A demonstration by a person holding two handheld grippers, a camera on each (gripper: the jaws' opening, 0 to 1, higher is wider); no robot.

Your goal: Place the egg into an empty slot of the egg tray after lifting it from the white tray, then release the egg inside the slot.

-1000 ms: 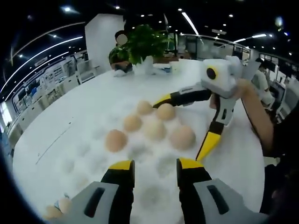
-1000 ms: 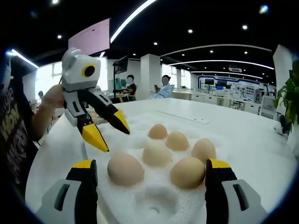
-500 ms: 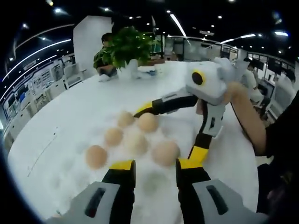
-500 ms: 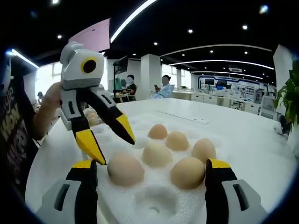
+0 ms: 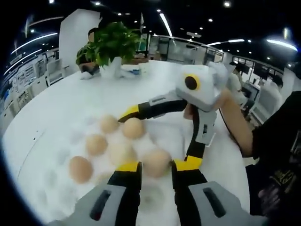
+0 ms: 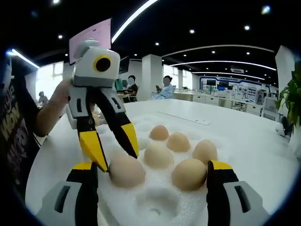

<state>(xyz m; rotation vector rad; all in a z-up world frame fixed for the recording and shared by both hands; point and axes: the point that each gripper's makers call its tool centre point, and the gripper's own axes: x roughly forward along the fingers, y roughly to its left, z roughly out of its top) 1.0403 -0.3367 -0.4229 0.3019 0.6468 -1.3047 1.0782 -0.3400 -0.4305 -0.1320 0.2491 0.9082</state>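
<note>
Left hand-held gripper (image 6: 114, 153) stands open, jaws straddling the nearest egg (image 6: 126, 170) seated in the white foam egg tray (image 6: 160, 202) on the counter (image 6: 244, 136); right hand-held gripper (image 6: 153, 176) wide, empty; advise centring, closing gently, lifting vertically.

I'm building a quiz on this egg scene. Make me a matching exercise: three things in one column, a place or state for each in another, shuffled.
1. left gripper
2. right gripper
3. potted plant

A. open, egg tray slots between its fingers
B. at the table's far side
C. fingers straddling a brown egg

Pairs: 1-C, 2-A, 3-B
</note>
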